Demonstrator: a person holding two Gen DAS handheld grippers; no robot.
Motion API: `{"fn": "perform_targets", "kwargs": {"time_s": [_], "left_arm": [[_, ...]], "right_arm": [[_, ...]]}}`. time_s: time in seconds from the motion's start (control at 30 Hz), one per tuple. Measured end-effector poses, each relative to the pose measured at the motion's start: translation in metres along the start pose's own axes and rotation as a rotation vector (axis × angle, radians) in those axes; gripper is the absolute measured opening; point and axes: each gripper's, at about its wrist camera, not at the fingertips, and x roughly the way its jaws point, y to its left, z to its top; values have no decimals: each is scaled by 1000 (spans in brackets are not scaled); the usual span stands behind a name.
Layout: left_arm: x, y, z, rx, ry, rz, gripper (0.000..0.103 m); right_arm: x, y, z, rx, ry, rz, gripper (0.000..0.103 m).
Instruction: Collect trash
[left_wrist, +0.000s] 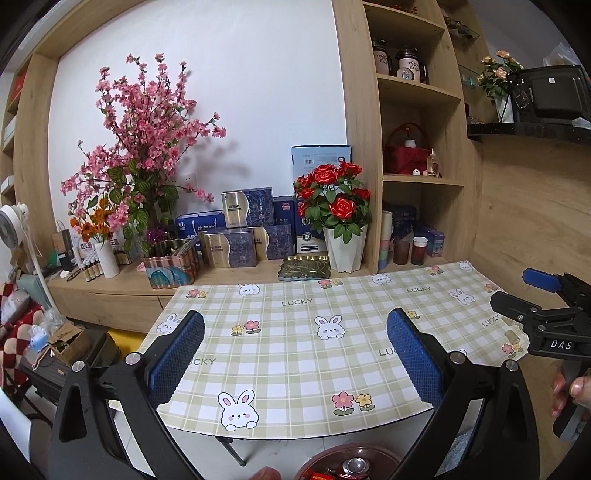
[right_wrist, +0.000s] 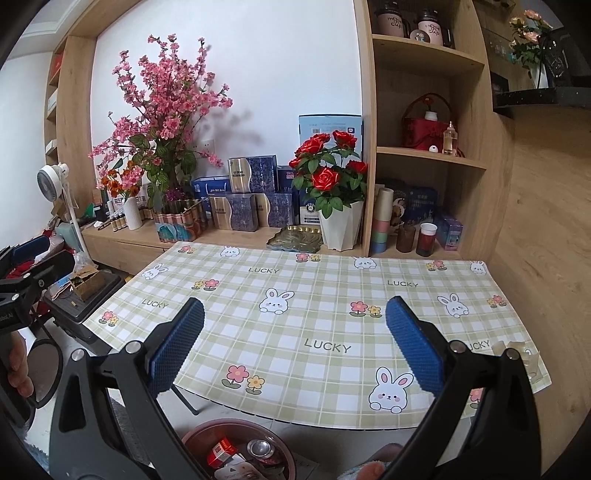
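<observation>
**Both hand-held grippers held open above the desk; trash seen in the bin below**

The left hand-held gripper (left_wrist: 295, 354) is held spread wide above the near edge of the desk (left_wrist: 295, 332), and nothing is gripped between its blue pads (left_wrist: 177, 354). The right hand-held gripper (right_wrist: 295, 350) is likewise held wide open, with nothing between its fingers. In the left wrist view the right hand-held gripper is seen at the far right, over the desk's right end.

The desk is covered by a green-and-white checked cloth printed with rabbits, flowers and the word "LUCKY". A small pale object (left_wrist: 512, 336), too small to identify, is seen near the right edge of the cloth; in the right wrist view clear, crumpled plastic (right_wrist: 524, 356) is seen at that same edge, touching the cloth.

A round, reddish-brown bin (right_wrist: 207, 435) is seen on the floor just below the near edge of the desk. The trash inside is partly visible: a red-and-white carton (right_wrist: 221, 452), a metal can (right_wrist: 260, 448) seen from its silver top, and a white wrapper.

Behind the desk, a white pot of red roses (right_wrist: 328, 173) and pink blossom branches (right_wrist: 166, 103) are set on a wooden shelf.
</observation>
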Motion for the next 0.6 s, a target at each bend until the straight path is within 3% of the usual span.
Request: {"fn": "perform_targets", "kwargs": {"time_s": [0.6], "left_arm": [[-4,-3,-1,9,4,12,97]], "right_arm": [[-4,-1,1,-7,-3,-5,97]]}}
